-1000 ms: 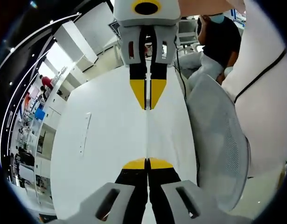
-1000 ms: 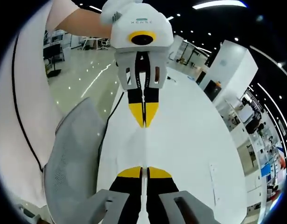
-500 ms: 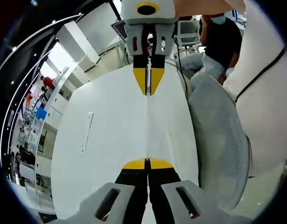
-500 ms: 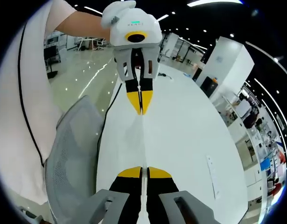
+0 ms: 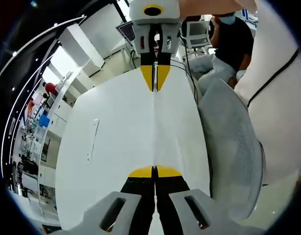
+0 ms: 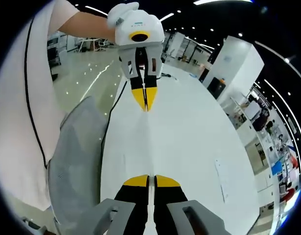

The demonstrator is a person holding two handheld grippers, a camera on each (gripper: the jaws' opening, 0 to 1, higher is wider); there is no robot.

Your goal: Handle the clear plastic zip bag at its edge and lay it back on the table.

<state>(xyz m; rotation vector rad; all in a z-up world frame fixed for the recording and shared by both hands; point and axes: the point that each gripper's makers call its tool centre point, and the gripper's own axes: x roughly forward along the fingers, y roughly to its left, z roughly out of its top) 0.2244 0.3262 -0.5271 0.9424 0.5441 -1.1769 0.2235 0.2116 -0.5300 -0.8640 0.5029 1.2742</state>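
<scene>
Above the long white bench (image 5: 116,147), stretched edge-on between the two grippers: the clear plastic zip bag (image 5: 153,132), visible as a thin pale line running from one pair of yellow tips to the other, held clear of the surface as far as can be told. In the left gripper view, left gripper (image 5: 154,171) at the bottom with jaws pressed together on the near edge of the bag, right gripper (image 5: 154,90) opposite at the top, pinching the far edge. In the right gripper view, the mirror of this: right gripper (image 6: 149,180) clamped on the near edge, left gripper (image 6: 144,108) facing it, tips closed on the bag (image 6: 148,142). Seen from the left gripper: a seated person in a dark top (image 5: 231,39) beyond the bench, and a grey mesh chair back (image 5: 233,152) at the right. Seen from the right gripper instead: a bare forearm and white-gloved hand (image 6: 122,11) on the left gripper, a shiny hall floor (image 6: 86,73), a white pillar (image 6: 236,63). Compared with a second ago, the opposite gripper smaller and farther off in both views, the taut line of bag between them longer.
</scene>
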